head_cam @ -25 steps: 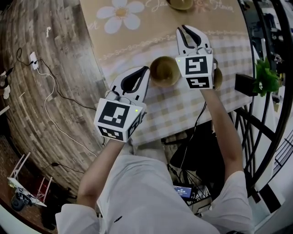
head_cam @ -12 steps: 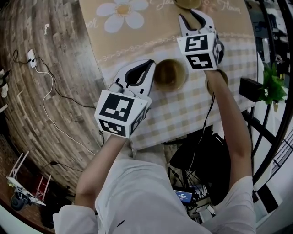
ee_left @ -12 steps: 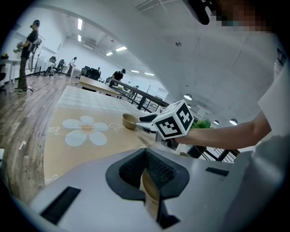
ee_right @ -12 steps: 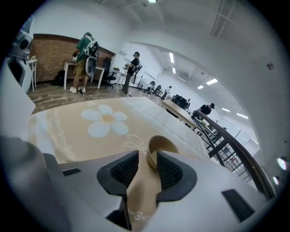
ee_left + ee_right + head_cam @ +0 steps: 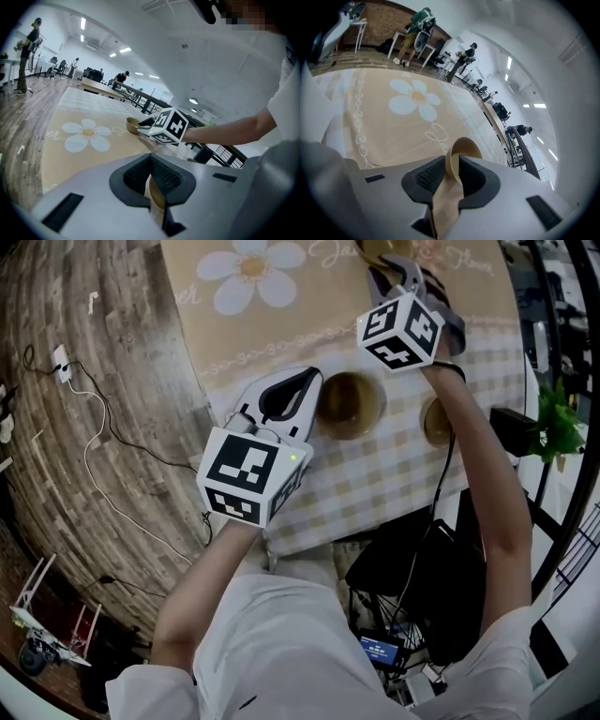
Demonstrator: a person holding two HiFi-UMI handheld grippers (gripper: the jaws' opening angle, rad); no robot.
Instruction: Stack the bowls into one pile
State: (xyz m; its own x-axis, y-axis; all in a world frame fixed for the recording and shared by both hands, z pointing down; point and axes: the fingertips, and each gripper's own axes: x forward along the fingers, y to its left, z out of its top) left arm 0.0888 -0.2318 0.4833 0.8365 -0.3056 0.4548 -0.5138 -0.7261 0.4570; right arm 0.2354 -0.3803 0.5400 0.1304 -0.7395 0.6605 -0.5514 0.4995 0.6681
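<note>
Jaws of my left gripper [image 5: 151,159] are clamped on the left rim of the middle bowl [image 5: 349,404]; my right gripper [image 5: 452,164] pinches the rim of the far bowl [image 5: 465,149]. That far bowl lies beyond the middle one, slightly right; a third bowl [image 5: 435,420] sits near right.

Far bowl [image 5: 377,249] — behind near bowl [image 5: 349,404] (right bowl [image 5: 434,420] beside)

The right gripper [image 5: 451,165] has the wall of a tan bowl [image 5: 466,147] standing between its dark ribbed pads [image 5: 429,178], close on both sides; whether they press it cannot be told. Beneath lies a beige tablecloth [image 5: 379,129] with a white daisy [image 5: 415,99].
</note>
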